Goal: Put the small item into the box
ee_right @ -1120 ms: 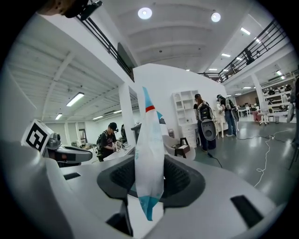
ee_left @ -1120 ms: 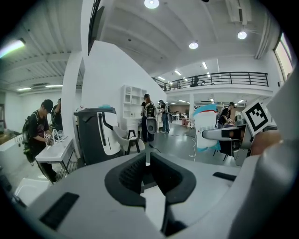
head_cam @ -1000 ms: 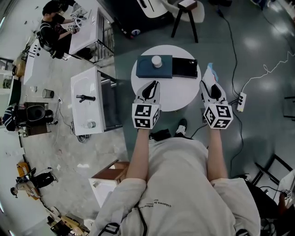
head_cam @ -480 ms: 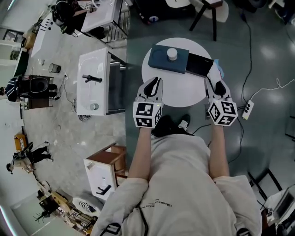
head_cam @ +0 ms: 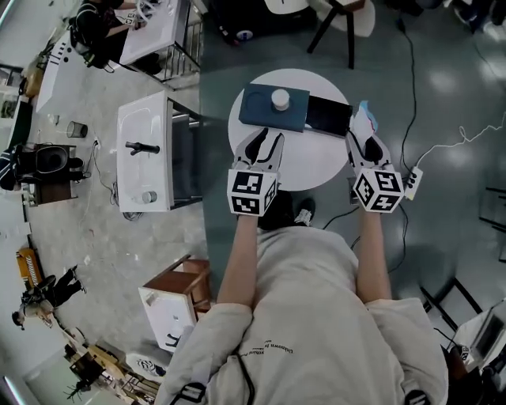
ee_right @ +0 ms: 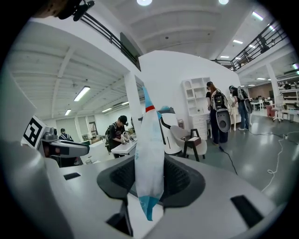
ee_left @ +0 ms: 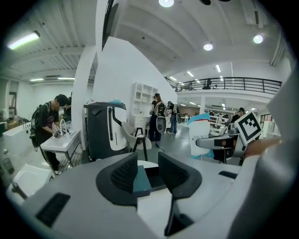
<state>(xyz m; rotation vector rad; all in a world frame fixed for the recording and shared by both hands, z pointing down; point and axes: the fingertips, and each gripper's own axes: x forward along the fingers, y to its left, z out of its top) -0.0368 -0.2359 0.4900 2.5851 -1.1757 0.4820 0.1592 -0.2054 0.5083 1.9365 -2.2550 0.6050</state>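
A round white table (head_cam: 316, 162) carries a teal box (head_cam: 265, 115) with a small white round item (head_cam: 280, 98) on top of it. A black box (head_cam: 328, 116) lies right beside the teal one. My left gripper (head_cam: 263, 142) hovers over the table's near left part. Its jaws are opening, with nothing between them (ee_left: 147, 170); the teal box (ee_left: 141, 179) shows through the gap. At the table's right edge my right gripper (head_cam: 365, 141) is shut on a slim white packet (ee_right: 149, 154) with blue and red marks, which stands upright between the pads.
White desks (head_cam: 146, 162) stand to the left of the table. A power strip (head_cam: 413, 182) and its cable lie on the floor at the right. A chair (head_cam: 332, 24) stands beyond the table. A brown cabinet (head_cam: 186, 304) sits at the lower left.
The left gripper's jaws have spread apart from shut. Both grippers stay near the table's front edge, and the right one still holds the packet.
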